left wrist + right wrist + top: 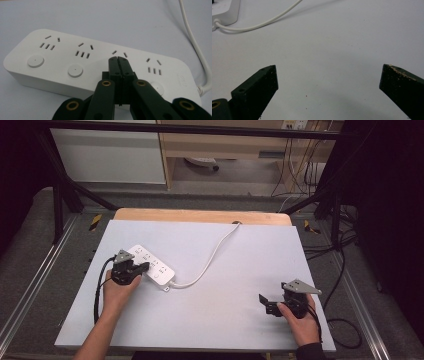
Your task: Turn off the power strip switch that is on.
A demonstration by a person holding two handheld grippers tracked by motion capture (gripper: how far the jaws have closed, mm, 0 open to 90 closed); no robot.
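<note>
My left claw (117, 59), jaws together, sits over the power strip (62, 60) btwn 2 buttons; off-centre push could skid it. Right claw (328, 82) apart, idle.

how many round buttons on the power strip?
4 on the power strip, one below each socket group. Left gripper view: far left, second, fourth partly showing. The third is hidden behind the shut left gripper, so it is inferred.
</note>
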